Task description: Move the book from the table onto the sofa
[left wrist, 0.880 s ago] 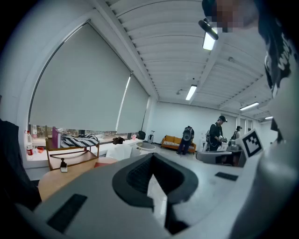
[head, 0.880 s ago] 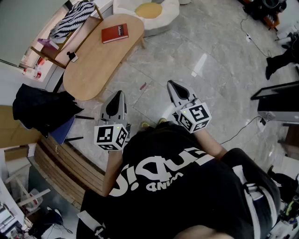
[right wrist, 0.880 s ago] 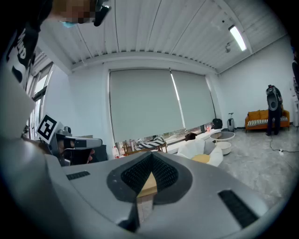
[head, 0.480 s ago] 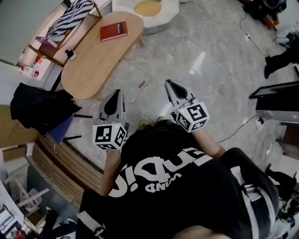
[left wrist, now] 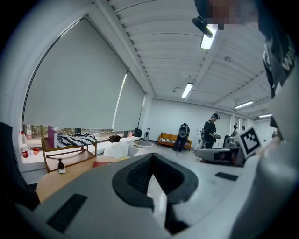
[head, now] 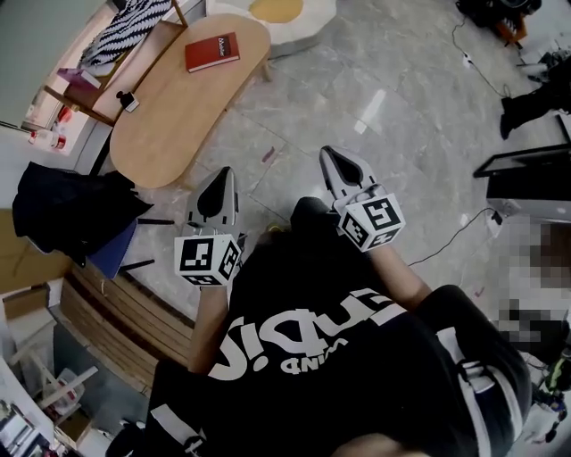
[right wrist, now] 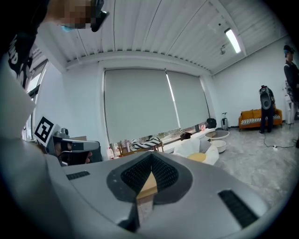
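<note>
Evidently the approach is in hand: the left gripper (head: 224,174) and right gripper (head: 328,156) are held closed and empty, well apart from the red rectangular book (head: 212,52) at the far end of the oval wooden table (head: 169,116), so a reach with opened jaws is called for.

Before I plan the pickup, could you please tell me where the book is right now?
In the head view the red book lies at the upper left, on the far end of the wooden table, near the white seat.

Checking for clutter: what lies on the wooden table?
On the table: a red book near the far end, a small dark object at the left edge; what the book covers is hidden.
</note>
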Motion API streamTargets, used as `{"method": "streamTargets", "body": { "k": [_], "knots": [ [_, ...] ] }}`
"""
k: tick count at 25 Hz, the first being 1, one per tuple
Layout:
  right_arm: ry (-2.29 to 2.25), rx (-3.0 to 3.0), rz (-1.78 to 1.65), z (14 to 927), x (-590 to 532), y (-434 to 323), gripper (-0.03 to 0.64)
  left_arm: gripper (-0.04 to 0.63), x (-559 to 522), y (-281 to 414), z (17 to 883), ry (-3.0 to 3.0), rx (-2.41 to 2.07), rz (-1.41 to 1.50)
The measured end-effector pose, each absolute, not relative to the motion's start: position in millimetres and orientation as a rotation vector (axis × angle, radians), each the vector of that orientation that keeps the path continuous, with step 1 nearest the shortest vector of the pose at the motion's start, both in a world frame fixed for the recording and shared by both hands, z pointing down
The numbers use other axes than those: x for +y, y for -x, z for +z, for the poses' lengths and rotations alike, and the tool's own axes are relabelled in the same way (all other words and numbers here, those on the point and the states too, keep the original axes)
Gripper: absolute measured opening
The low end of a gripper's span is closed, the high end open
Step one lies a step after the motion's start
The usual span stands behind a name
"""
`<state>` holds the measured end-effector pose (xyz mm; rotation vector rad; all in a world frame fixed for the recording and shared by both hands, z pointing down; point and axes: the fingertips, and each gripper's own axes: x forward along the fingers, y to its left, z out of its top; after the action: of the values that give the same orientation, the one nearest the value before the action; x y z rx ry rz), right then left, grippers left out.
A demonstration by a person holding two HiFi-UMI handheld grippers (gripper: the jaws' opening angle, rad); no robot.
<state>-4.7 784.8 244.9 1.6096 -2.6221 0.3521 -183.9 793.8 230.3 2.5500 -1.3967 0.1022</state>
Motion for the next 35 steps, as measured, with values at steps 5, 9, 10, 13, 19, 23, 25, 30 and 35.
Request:
{"method": "streamTargets", "body": {
  "k": [5, 9, 10, 13, 19, 23, 25, 30, 35],
  "knots": [
    [-1.647, -2.595, 0.373, 249.0, 784.4, 7.2, 0.002, 0.008, 789.4, 188.3, 238.0, -2.528, -1.370, 0.095],
    [-1.645, -2.598, 0.375, 250.6, 774.8, 7.3, 0.002, 0.008, 776.8, 188.3, 237.9, -2.532, -1.371, 0.082],
    [-1.641, -2.601, 0.374, 251.8, 770.7, 8.5, 0.002, 0.008, 772.5, 189.4, 238.2, -2.532, -1.376, 0.078],
    [-1.626, -2.606, 0.375, 255.8, 756.2, 11.9, 0.002, 0.008, 759.2, 192.2, 239.3, -2.525, -1.392, 0.066],
    [-1.608, -2.620, 0.404, 265.8, 718.7, 22.9, 0.002, 0.008, 728.4, 200.3, 247.3, -2.512, -1.405, 0.061],
    [-1.592, -2.620, 0.411, 268.0, 691.2, 24.5, 0.002, 0.008, 701.1, 200.2, 249.0, -2.503, -1.415, 0.058],
    [-1.588, -2.619, 0.415, 267.0, 677.3, 24.8, 0.002, 0.008, 687.0, 200.0, 248.8, -2.499, -1.413, 0.062],
    [-1.585, -2.620, 0.430, 264.7, 641.6, 22.2, 0.002, 0.008, 649.5, 197.5, 248.3, -2.486, -1.413, 0.069],
    [-1.572, -2.626, 0.441, 259.5, 605.8, 13.7, 0.001, 0.008, 612.9, 188.6, 241.5, -2.479, -1.427, 0.075]
  ]
}}
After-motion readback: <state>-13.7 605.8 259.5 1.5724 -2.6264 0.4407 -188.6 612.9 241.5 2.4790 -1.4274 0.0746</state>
